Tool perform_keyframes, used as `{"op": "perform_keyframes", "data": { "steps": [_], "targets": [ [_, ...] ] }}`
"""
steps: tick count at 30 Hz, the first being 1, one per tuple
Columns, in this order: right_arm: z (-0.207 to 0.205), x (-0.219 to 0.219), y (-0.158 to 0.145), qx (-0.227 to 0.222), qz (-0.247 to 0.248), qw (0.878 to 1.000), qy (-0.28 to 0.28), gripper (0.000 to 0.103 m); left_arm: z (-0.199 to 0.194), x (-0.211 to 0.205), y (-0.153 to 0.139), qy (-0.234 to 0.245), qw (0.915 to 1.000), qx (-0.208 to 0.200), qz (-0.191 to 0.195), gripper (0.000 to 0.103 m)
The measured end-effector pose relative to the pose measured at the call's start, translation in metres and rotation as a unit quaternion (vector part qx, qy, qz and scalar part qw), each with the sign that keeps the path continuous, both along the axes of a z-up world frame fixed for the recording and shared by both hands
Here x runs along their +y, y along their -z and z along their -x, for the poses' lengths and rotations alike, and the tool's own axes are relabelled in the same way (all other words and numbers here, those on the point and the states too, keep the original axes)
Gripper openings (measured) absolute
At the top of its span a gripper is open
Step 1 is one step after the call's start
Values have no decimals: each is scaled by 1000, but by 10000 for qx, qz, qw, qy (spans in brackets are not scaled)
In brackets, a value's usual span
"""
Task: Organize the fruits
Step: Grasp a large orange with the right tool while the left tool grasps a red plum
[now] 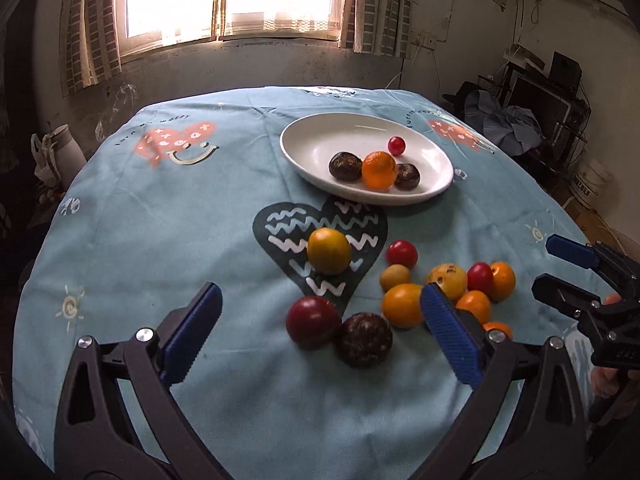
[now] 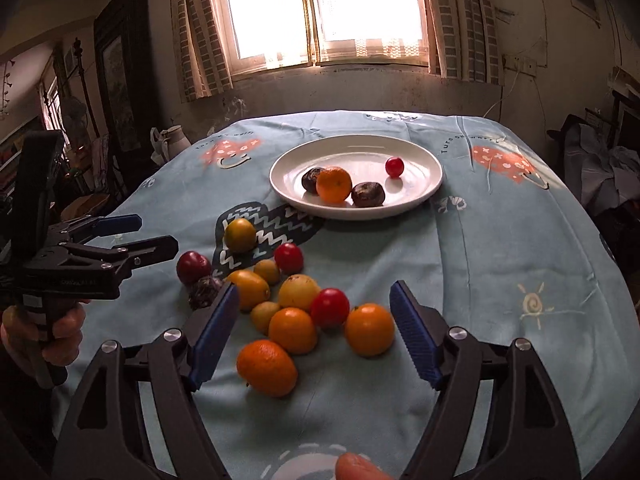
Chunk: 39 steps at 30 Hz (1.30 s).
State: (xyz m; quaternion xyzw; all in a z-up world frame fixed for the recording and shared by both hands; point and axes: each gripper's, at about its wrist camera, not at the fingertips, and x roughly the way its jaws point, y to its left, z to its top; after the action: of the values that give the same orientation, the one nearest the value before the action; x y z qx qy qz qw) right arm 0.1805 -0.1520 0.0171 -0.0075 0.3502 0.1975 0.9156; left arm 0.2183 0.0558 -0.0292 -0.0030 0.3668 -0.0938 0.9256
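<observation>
A white plate (image 1: 312, 136) (image 2: 424, 162) at the table's far middle holds an orange (image 1: 379, 169), two dark brown fruits (image 1: 345, 165) and a small red tomato (image 1: 396, 145). Several loose fruits lie nearer on the cloth: a yellow one (image 1: 329, 251), a dark red one (image 1: 313, 322), a dark brown one (image 1: 363, 339), oranges (image 2: 369, 329) and red tomatoes (image 2: 329, 307). My left gripper (image 1: 320, 312) (image 2: 154, 236) is open and empty above the dark red and brown fruits. My right gripper (image 2: 314, 308) (image 1: 554, 264) is open and empty over the orange cluster.
The table wears a light blue cloth (image 1: 160, 240) with heart prints. A wall and window stand behind it. A white jug (image 2: 176, 138) sits off the far left edge. Cluttered shelves (image 1: 540, 104) stand to the right.
</observation>
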Motion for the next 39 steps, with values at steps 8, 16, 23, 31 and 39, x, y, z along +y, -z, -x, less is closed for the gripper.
{"op": "perform_keyframes", "data": {
  "steps": [8,16,23,31,39],
  "targets": [
    [13,19,35,607,155,9980,83,78,18,9,25,-44,9996,224,141,101],
    [8,31,43,819,223,9963,89,71,27,8,21,-63,9999,58,95,101],
    [5,40,48,951,342,9949,81,60,29,13,17,-97,9999,-17,126,101],
    [3,34,51,1094,185,9938,83,42,28,15,17,-140,9998,-30,128,101],
    [2,10,55,1353,-525,9893,126,42,0,30,15,-334,9964,183,760,98]
  ]
}}
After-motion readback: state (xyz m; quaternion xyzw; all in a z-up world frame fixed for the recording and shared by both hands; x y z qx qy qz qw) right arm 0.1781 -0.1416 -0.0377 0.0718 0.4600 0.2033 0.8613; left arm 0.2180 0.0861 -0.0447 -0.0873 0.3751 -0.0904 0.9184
